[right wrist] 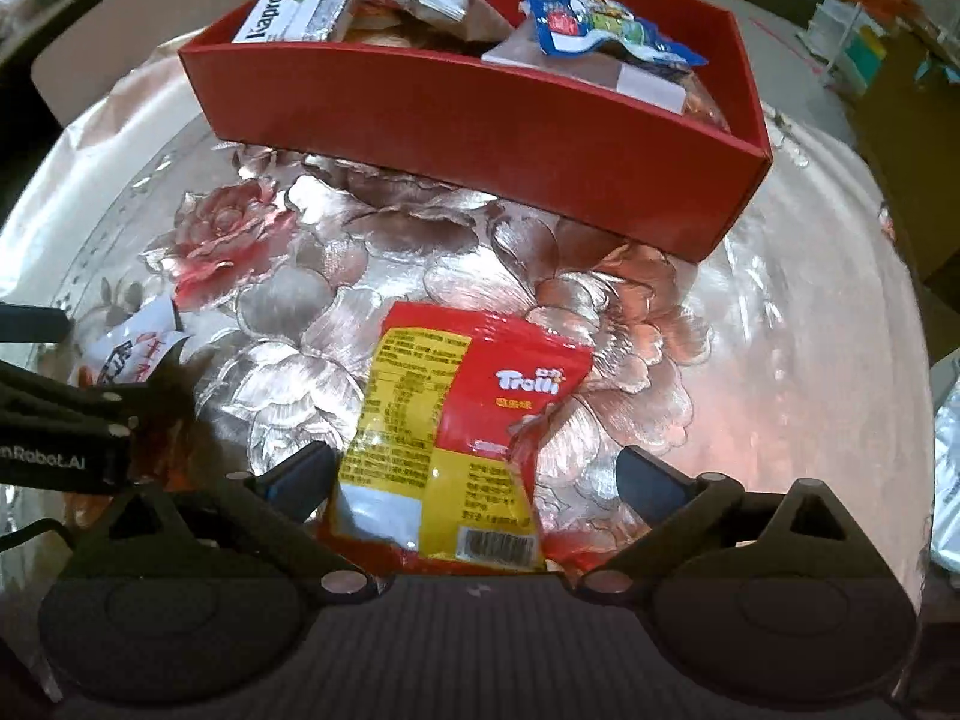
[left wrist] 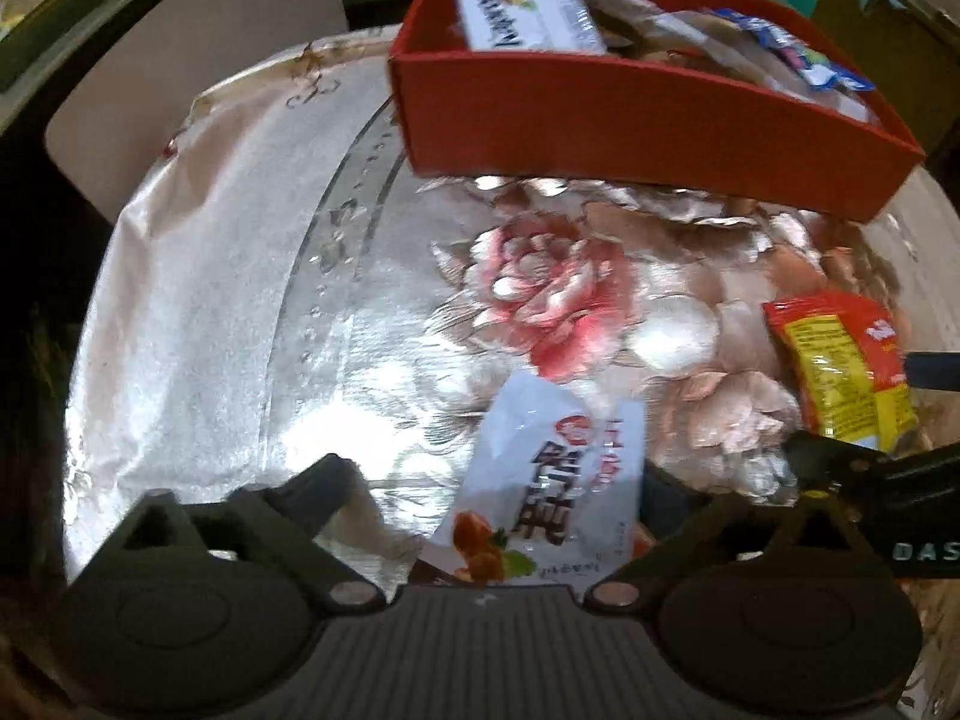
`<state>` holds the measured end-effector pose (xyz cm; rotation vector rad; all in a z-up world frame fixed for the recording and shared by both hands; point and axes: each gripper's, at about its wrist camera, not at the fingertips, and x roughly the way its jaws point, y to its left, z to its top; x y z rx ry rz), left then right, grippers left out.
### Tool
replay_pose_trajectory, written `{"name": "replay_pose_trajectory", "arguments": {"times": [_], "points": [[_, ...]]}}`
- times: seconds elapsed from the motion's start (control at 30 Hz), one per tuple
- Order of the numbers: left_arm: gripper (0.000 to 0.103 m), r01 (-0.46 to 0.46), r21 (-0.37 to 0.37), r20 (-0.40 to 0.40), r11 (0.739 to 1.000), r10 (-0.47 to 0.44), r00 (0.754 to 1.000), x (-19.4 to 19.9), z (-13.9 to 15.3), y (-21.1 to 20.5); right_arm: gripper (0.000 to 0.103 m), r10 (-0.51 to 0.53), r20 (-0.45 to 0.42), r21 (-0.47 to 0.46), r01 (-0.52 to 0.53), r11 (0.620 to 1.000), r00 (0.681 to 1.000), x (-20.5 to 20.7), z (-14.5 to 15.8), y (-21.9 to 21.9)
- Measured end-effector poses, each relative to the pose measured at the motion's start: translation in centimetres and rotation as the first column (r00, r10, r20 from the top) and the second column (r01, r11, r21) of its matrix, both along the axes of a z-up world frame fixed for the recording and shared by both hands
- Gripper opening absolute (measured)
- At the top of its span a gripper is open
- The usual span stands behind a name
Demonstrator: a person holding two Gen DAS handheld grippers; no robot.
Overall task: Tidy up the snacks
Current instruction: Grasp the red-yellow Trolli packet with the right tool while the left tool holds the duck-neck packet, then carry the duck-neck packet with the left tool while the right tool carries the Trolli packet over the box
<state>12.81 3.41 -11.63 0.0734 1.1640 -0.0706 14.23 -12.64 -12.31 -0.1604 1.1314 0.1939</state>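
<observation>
A white snack packet (left wrist: 552, 480) with red and black print lies flat on the flowered tablecloth between the fingers of my left gripper (left wrist: 501, 483), which stands open; the left finger is clear of it. A red and yellow Trolli packet (right wrist: 444, 420) lies between the wide-open fingers of my right gripper (right wrist: 477, 471). Neither packet is lifted. The red box (right wrist: 480, 138) stands behind them and holds a white Kaprons carton (right wrist: 288, 6), a blue packet (right wrist: 600, 18) and several other wrappers. The left wrist view also shows the red box (left wrist: 600, 114) and the Trolli packet (left wrist: 840, 372).
The shiny flowered tablecloth (right wrist: 360, 240) covers a round table. A silver packet (right wrist: 948, 480) lies at the table's right edge. A pale chair back (left wrist: 180, 60) stands behind the table on the left. Cardboard boxes and shelves (right wrist: 870, 60) fill the background on the right.
</observation>
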Motion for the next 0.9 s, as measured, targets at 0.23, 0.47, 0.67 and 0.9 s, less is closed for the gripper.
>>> {"name": "replay_pose_trajectory", "arguments": {"times": [0.23,0.47,0.67,0.9], "points": [[0.044,0.051,-0.051,0.001,0.997,-0.051,0.999,-0.6,1.5,-2.3,0.066,-0.018,0.006,0.059,0.018,0.998,1.000,0.2,1.4,-1.2],[0.044,0.046,-0.081,0.052,0.996,-0.041,0.998,-0.4,3.6,-2.6,0.064,-0.034,0.058,0.111,0.028,0.993,0.998,0.2,3.8,-2.0],[0.044,0.037,-0.125,0.100,0.991,-0.025,0.995,0.2,5.6,-2.8,0.064,-0.030,0.105,0.137,0.015,0.990,0.994,0.4,5.9,-1.9],[0.044,0.048,-0.133,0.149,0.990,-0.027,0.988,0.6,7.2,-3.3,0.064,-0.036,0.150,0.158,0.012,0.987,0.988,0.8,7.2,-1.9]]}}
